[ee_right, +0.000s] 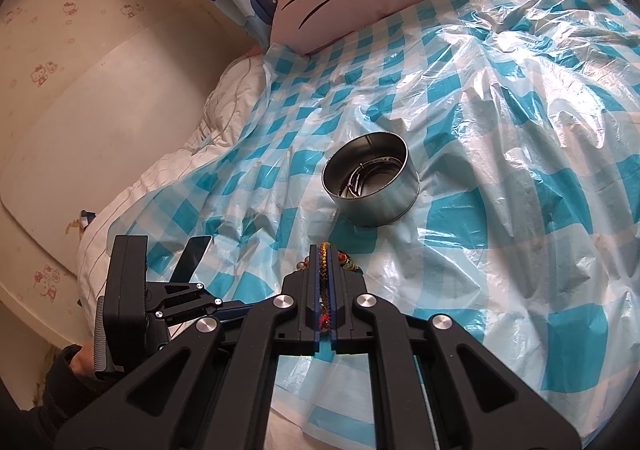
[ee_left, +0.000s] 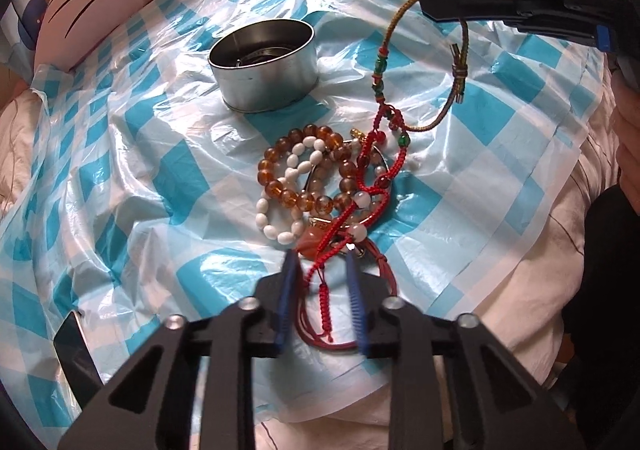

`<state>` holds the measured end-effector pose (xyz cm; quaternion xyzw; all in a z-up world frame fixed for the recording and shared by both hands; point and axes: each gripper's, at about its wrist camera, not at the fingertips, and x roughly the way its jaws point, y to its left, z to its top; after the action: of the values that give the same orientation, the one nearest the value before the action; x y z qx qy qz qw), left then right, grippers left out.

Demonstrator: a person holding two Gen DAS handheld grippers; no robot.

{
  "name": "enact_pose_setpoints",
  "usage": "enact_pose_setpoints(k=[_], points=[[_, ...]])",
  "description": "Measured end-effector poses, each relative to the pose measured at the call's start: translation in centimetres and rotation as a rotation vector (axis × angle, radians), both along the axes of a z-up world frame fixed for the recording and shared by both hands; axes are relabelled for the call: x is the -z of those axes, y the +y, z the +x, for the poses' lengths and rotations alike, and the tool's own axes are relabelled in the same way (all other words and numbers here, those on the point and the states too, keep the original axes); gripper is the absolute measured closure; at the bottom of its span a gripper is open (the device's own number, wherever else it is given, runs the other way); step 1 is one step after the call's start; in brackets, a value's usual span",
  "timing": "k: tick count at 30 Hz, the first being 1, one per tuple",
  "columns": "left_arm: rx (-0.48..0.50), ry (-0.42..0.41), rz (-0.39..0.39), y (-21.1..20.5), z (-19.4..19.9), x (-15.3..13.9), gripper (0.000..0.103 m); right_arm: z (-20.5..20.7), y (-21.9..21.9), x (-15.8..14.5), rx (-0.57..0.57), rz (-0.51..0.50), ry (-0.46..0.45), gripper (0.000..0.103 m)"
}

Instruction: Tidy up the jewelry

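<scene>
Blue-and-white checked plastic sheeting [ee_left: 168, 185] covers a bed, with a round metal tin [ee_left: 264, 65] standing on it. Only the left wrist view shows the tangled heap of bracelets [ee_left: 320, 185], amber and white beads and red cords, lying near the tin; the left gripper [ee_left: 322, 262] points steeply down over its near edge, jaws slightly apart astride red cord. Only the right wrist view shows rings inside the tin. The right gripper [ee_right: 323, 254] is clamped on a multicoloured braided cord bracelet [ee_left: 384, 61], lifted above the heap.
</scene>
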<state>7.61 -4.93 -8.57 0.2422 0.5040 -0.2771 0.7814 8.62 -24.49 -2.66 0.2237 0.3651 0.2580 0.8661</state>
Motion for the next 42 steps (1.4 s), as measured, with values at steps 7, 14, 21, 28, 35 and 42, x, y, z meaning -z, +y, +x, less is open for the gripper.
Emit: enact_pose_setpoints(k=[7,14,21,28,35,42], points=[[-0.088,-0.008,-0.176,2.1,0.1,-3.1,0.098,0.0,-0.1,0.1,-0.001,0.003,-0.003,0.099],[-0.220,-0.011,-0.483,4.0,0.6,-7.0,0.098,-0.7,0.0,-1.0,-0.029,0.022,-0.077,0.099],[-0.198,-0.052,-0.406,2.1,0.3,-7.2,0.098,-1.0,-0.2,-1.5,-0.040,0.037,-0.102,0.099],[-0.037,-0.044,-0.039,0.3,-0.9,-1.2,0.045,-0.9,0.1,-1.3,-0.055,0.031,-0.092,0.099],[-0.090,-0.049,-0.107,1.1,-0.5,-1.0,0.050,-0.9,0.1,-1.1,-0.057,0.033,-0.086,0.099],[-0.050,-0.079,-0.130,0.6,-0.5,-2.9,0.055,-0.9,0.0,-1.1,-0.056,0.037,-0.083,0.099]])
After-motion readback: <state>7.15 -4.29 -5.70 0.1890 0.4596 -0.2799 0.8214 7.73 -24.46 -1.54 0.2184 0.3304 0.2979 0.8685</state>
